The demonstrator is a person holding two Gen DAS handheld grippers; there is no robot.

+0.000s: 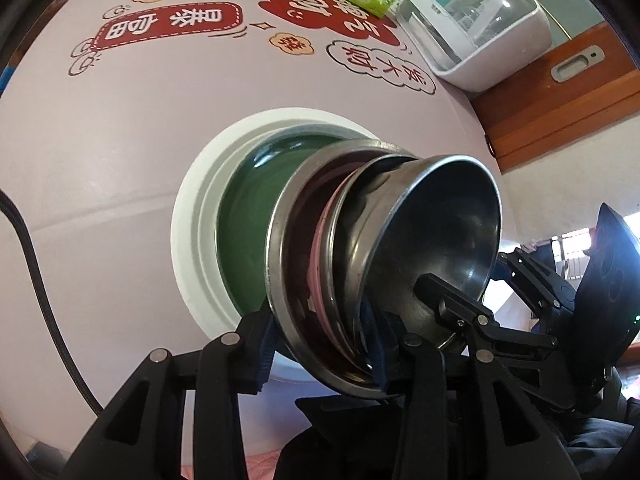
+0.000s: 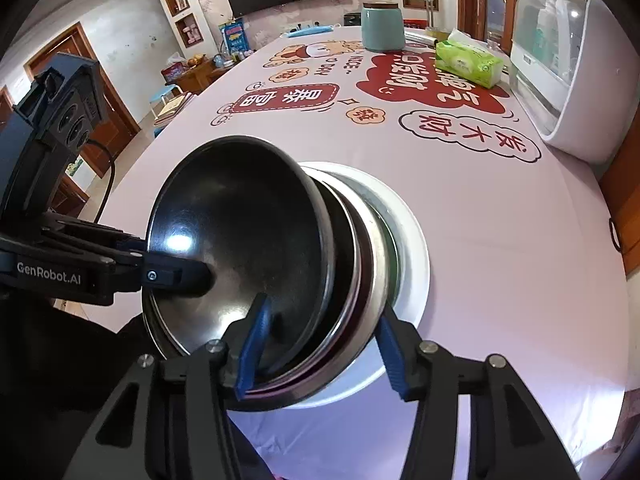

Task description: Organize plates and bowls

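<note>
steel bowl [image 2: 240, 232] atop stack, white plate [image 2: 412, 240]

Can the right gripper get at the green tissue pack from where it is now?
Probably not at once. The right gripper has its jaws around the rims of the stacked bowls, which lie between it and the tissue pack far across the table. It must first pull clear.

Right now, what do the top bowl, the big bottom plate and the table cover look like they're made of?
Top bowl: polished steel, by its mirror glare and thin rolled rim. Bottom plate: glossy white, probably ceramic or melamine; I can't tell which. Table cover: smooth pink printed sheet, likely vinyl or coated cloth.
</note>
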